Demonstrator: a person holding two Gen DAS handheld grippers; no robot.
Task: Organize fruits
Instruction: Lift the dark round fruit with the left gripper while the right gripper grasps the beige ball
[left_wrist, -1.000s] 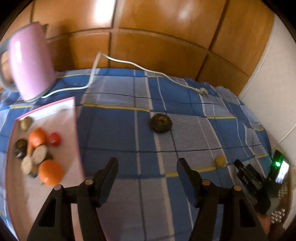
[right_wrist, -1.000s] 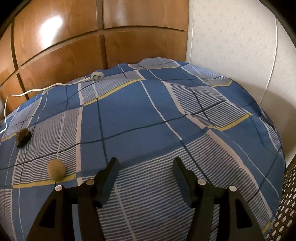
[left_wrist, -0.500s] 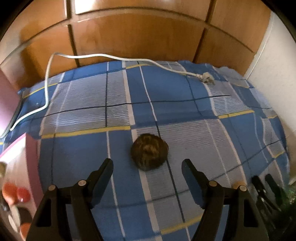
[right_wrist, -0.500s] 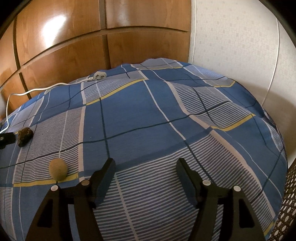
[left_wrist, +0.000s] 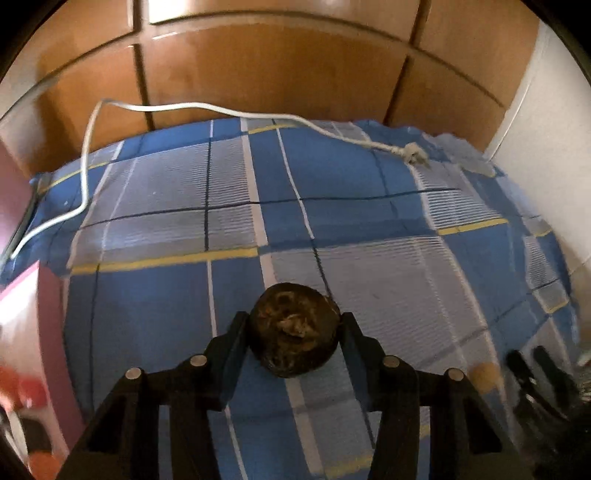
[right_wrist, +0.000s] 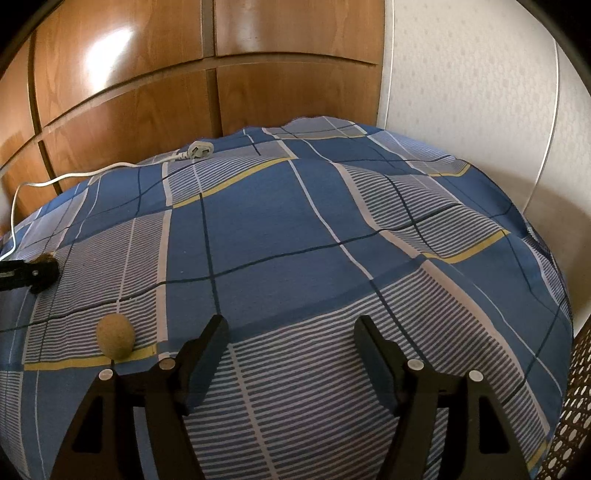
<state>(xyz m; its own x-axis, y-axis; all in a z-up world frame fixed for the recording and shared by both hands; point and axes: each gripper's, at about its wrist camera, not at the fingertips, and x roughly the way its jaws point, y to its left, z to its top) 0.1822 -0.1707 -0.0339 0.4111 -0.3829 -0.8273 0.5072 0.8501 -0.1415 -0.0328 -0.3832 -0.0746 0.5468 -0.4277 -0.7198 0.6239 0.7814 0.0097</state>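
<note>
One dark, wrinkled round fruit (left_wrist: 294, 329) is the thing in hand; it lies on the blue checked bed cover (left_wrist: 332, 177), near the middle of the bed. The left claw (left_wrist: 293, 325) brackets it, one finger on each side, and the jaws are closing. Both finger faces look to be touching its flanks, though a firm pinch cannot be confirmed.

Step, as judged: picking up this fruit, grasp stage, fruit not yet lifted off the cover.

Outward from the dark fruit:
- A small tan, egg-shaped fruit (right_wrist: 115, 336) lies on the cover to its right, well apart, near the right claw (right_wrist: 291, 328).
- The right claw is empty with jaws standing apart and easing slightly wider; nothing lies between them.
- A pink tray (left_wrist: 22, 295) sits at the left of the dark fruit, with blurred red and orange pieces (left_wrist: 26, 391) in it.
- A white cable with plug (left_wrist: 413, 154) runs across the far side of the bed, beyond the fruit.

Next move, as judged: finish the squeeze gently, since the skin looks soft and rough, lift straight up, and carry left to the pink tray. The tan fruit is then left for the right claw.
</note>
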